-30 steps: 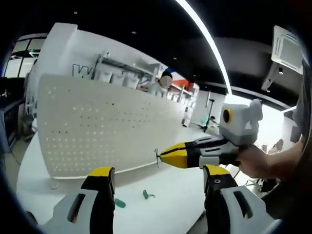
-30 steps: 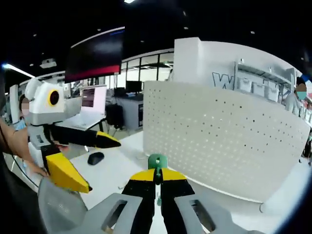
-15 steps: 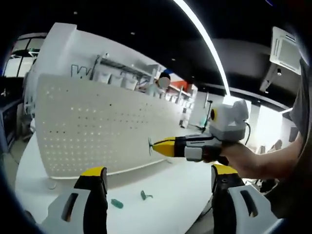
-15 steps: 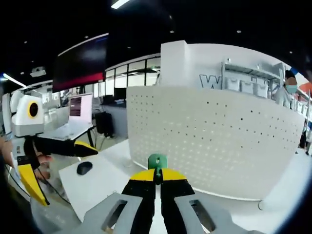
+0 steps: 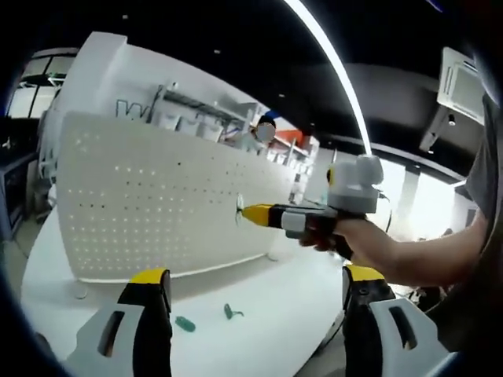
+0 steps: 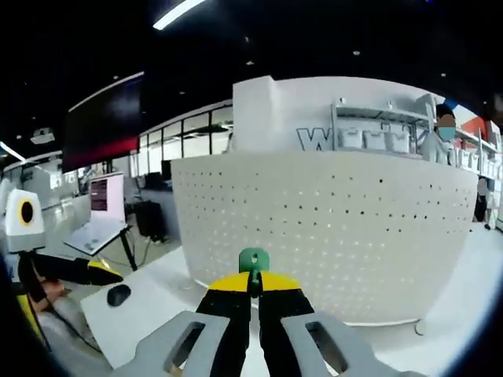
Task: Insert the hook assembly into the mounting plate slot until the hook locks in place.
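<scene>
In the left gripper view the left claw point(image 5: 255, 292) rises from the bottom with its yellow-tipped jaws wide apart and nothing between them. Just beyond them, on the white bench point(image 5: 259, 314), lie two small green hook pieces point(image 5: 207, 316), near each other and loose on the surface. Farther out, the right claw point(image 5: 245, 212) comes in from the right, held in a person's hand point(image 5: 354, 239); its yellow tip is closed on a small hook point(image 5: 239, 209) and sits right at the face of the white perforated mounting plate point(image 5: 149, 200), though whether the hook touches the plate or has entered a hole is too small to tell. The plate stands upright along the back of the bench. In the right gripper view the right claw point(image 6: 253, 287) has its jaws pressed together on a green hook assembly point(image 6: 253, 261), which stands up between the tips directly in front of the mounting plate point(image 6: 330, 228). At the left of that view the left claw point(image 6: 67, 287) shows beside a grey side table carrying a dark computer mouse point(image 6: 118, 294). Behind the plate is a white wall with lettering and shelving point(image 6: 377, 133), and a long ceiling light point(image 5: 330, 63) runs overhead.
</scene>
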Tool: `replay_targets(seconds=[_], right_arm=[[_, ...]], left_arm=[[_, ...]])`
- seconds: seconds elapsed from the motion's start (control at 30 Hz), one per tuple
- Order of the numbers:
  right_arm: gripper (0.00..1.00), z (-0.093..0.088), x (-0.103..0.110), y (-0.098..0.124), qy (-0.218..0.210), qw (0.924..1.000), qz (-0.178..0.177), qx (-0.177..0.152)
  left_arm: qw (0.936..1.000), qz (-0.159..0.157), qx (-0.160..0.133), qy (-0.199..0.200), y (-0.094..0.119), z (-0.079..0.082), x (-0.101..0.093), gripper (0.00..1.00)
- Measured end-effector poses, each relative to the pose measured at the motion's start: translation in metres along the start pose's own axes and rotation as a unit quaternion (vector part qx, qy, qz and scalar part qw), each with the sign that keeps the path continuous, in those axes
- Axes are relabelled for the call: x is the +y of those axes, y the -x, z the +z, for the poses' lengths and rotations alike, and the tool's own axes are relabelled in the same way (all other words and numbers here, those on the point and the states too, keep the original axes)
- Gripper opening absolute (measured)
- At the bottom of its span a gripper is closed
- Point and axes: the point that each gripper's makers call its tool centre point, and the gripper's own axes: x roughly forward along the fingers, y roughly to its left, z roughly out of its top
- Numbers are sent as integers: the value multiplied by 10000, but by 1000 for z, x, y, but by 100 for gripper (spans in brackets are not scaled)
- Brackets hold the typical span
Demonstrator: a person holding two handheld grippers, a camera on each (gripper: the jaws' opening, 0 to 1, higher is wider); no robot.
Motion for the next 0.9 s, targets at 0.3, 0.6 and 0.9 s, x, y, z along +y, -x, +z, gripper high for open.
replay_targets(seconds=[0.3,0.6,0.9], right_arm=[[0,17,-13,-14,-39,9994,-229,-254],[0,45,-41,-24,-186,9952,-630,-720],[0,56,-61,-30,0,9929,-850,-837]], left_arm=[[10000,63,-63,-5,1,-1,-1,97],[9998,150,-73,53,5,-6,2,98],[9997,195,-81,78,6,-6,5,98]])
